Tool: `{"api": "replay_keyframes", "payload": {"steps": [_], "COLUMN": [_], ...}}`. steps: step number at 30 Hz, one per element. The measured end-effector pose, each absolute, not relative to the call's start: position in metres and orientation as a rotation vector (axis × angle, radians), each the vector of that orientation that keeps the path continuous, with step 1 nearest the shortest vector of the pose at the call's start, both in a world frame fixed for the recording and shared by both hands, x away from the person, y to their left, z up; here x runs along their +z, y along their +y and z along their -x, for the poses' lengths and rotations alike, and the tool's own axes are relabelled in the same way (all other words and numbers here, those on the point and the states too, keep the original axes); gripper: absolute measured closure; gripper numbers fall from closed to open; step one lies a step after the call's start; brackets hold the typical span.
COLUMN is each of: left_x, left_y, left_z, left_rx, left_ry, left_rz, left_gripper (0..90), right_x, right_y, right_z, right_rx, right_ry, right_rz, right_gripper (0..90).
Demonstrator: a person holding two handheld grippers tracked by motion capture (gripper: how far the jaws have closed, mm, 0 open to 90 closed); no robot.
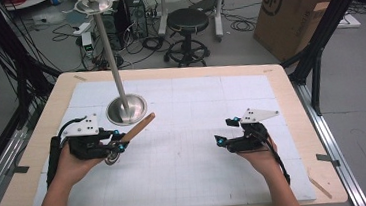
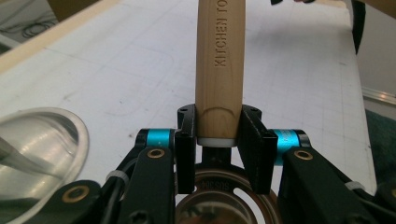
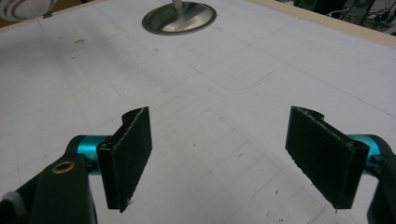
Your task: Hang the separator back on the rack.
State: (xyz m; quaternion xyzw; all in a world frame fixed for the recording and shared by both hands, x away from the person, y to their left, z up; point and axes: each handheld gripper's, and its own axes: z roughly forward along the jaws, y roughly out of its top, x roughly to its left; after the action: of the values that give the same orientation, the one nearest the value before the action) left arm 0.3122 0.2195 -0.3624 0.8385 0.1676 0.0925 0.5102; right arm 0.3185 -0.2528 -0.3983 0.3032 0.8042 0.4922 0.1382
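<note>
**Op:** I have the left gripper (image 1: pixel 115 141) clamped on a kitchen utensil (image 1: pixel 138 128). In the left gripper view both pads squeeze the base of its wooden handle (image 2: pixel 219 70), right above a white collar. The handle points away from me and up to the right, toward the middle of the table (image 1: pixel 291 98); the metal head (image 2: pixel 224 200) sits below the jaws, close to my hand.

**Obs:** And the right?

**Op:** The right gripper (image 1: pixel 229 133) rests over the white mat (image 1: pixel 185 148), jaws wide apart, nothing between them. It is well apart from the utensil.

**Obs:** Step?

**Op:** My judgement: the utensil is picked up and carried, and the stand (image 1: pixel 126 109) is the likely target. Its round base is just beside the left gripper. It has 1 tall pole (image 1: pixel 108 49) with a hanger ring at the top.

**Obs:** What does the next move need?

**Op:** Height and a turn of the wrist, I think. The hanging point is far above the gripper, so the utensil must go up along the pole without knocking it. The right gripper may have to steady the stand.

**Obs:** Materials?

**Op:** Handle: pale turned wood, smooth, rounded, with letters pressed into it. Head: polished steel, round, with a slot cut in it; I cannot tell the exact type. Stand: brushed steel, a shallow domed disc and a thin pole. Mat: matte white with a fine printed grid and a few scuffs. Pads: black, flat, slightly grainy.
</note>
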Motion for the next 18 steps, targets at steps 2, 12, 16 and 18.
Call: {"api": "replay_keyframes", "payload": {"steps": [2,12,16,18], "left_x": [-0.361,-0.342,-0.331,-0.327], "left_y": [0.221,0.233,0.239,0.243], "left_z": [-0.311,-0.313,-0.316,-0.317], "left_rx": [0.241,0.295,0.312,0.336], "left_ry": [0.407,0.42,0.427,0.44], "left_rz": [-1.998,-1.873,-1.817,-1.809], "left_gripper": [69.3,69.2,69.2,69.2], "right_x": [-0.398,-0.398,-0.398,-0.398], "right_y": [-0.253,-0.252,-0.252,-0.252], "right_z": [-0.319,-0.318,-0.318,-0.318], "right_rx": [1.424,1.431,1.429,1.432], "right_ry": [2.326,2.328,2.329,2.327], "right_rz": [-0.876,-0.877,-0.871,-0.872], "right_gripper": [21.8,21.8,21.8,21.8]}}
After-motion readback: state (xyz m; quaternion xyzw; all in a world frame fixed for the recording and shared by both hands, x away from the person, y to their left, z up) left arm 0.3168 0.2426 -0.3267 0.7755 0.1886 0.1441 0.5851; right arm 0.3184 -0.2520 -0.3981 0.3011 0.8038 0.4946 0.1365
